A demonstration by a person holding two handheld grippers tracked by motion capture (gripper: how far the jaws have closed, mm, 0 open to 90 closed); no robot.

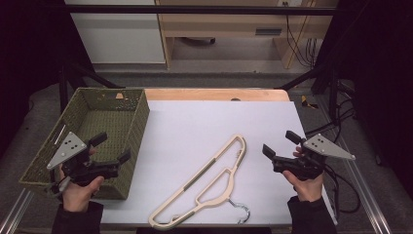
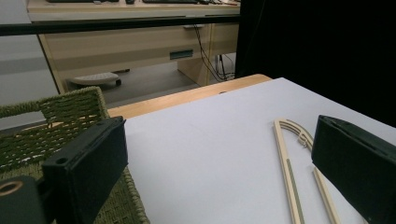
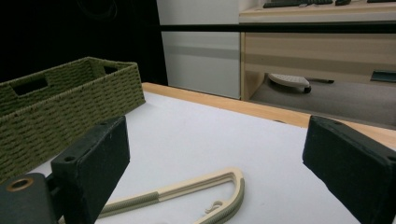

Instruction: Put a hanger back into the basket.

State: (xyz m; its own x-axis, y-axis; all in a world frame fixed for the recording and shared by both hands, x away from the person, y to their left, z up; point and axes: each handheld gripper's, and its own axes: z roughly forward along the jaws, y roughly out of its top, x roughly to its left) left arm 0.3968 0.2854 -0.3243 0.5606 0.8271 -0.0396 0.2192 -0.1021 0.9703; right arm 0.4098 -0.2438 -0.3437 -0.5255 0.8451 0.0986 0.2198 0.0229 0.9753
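White sheeting covers the desk [image 1: 195, 117], leaving a strip of light wood exposed along the far edge. Beyond that edge the high view shows grey floor, a light wooden cabinet [image 1: 234, 29] with a white panel beside it, and black cables hanging at the right. Dark surroundings flank the desk on both sides. A green woven basket [image 1: 139, 122] sits on the left part of the desk, rectangular, with handle slots in its end walls. The hanger [image 1: 207, 183] lies flat on the white sheeting, between the two claws and nearer the person's side. It is cream-coloured with olive-green grip strips along its arms, laid diagonally, its closed shoulder end pointing toward the far right and its silver metal hook [image 1: 243, 212] curling at the near edge. The left claw [image 1: 111, 147] is held over the near right corner of the basket, jaws standing apart with nothing between them. The right claw [image 1: 281, 143] is held to the right of the hanger, well apart from it, jaws likewise spread wide and holding nothing.
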